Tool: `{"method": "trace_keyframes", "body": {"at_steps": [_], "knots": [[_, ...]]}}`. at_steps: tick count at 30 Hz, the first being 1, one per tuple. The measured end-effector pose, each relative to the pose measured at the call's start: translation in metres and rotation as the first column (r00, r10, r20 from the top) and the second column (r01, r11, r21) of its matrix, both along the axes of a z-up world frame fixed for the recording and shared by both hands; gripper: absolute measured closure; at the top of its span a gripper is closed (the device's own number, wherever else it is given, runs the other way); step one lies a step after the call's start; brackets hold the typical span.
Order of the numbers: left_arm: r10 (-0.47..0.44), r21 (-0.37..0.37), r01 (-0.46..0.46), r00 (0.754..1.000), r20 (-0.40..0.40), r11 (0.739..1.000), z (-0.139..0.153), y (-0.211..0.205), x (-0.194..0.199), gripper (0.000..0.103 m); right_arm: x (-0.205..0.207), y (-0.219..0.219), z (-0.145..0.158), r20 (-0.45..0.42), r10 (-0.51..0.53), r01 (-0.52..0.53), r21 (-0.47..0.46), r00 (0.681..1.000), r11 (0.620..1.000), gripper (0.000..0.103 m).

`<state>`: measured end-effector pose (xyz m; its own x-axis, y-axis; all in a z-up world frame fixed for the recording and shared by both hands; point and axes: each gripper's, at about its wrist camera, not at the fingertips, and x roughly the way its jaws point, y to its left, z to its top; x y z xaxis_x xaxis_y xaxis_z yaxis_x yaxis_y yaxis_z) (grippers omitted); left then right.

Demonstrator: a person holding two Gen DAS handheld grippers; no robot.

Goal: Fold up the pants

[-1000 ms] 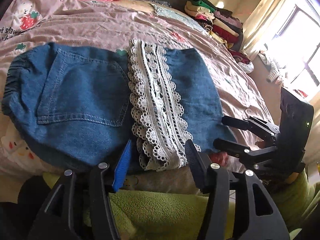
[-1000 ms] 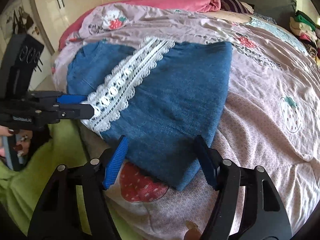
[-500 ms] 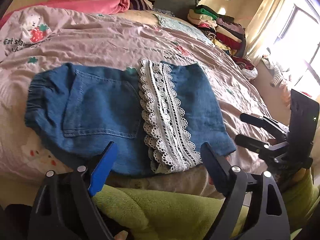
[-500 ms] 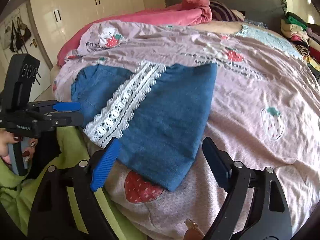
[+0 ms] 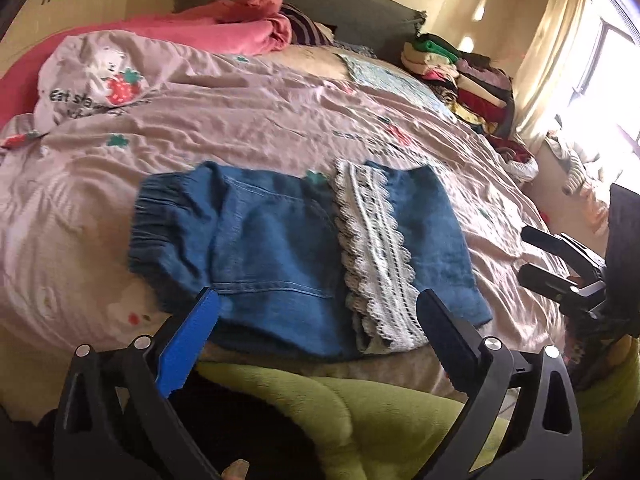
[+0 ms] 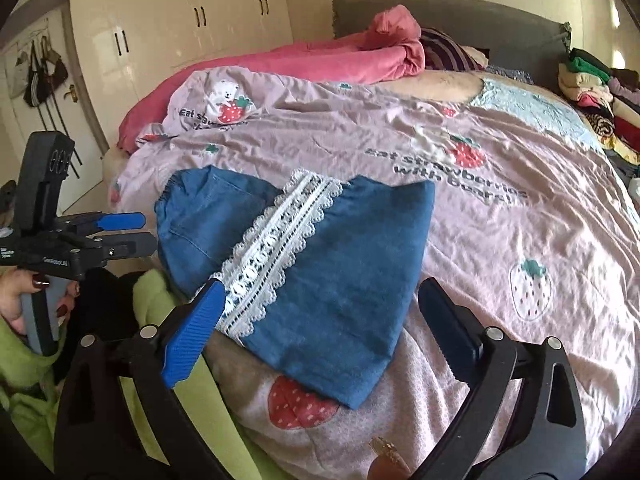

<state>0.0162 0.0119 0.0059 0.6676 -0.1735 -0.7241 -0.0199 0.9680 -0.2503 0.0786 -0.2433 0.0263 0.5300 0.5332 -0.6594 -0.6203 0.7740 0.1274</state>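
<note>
Bed (image 6: 560,240) in strawberry-print cover, folded denim pants (image 6: 340,280), pink blanket (image 6: 320,60)

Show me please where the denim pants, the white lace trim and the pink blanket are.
denim pants (image 5: 272,248), left wrist view, back pocket.
white lace trim (image 6: 276,248), right wrist view, middle of the strip.
pink blanket (image 6: 320,60), right wrist view, flat part.

One pair of pants (image 5: 280,256), two grippers.

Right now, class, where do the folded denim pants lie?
In both wrist views the folded denim pants lie at the near edge of the strawberry-print quilt, just beyond both grippers' open fingers.
</note>
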Motion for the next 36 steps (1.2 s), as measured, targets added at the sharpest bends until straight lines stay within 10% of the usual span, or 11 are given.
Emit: {"method": "trace_keyframes", "body": {"at_steps": [36], "knots": [[0.199,-0.140,-0.202,0.979,-0.035,0.969,-0.037,0.101,-0.013,0.005,0.058,0.174,0.011,-0.031,0.306,-0.308,-0.070,0.951,0.949,0.009]]}}
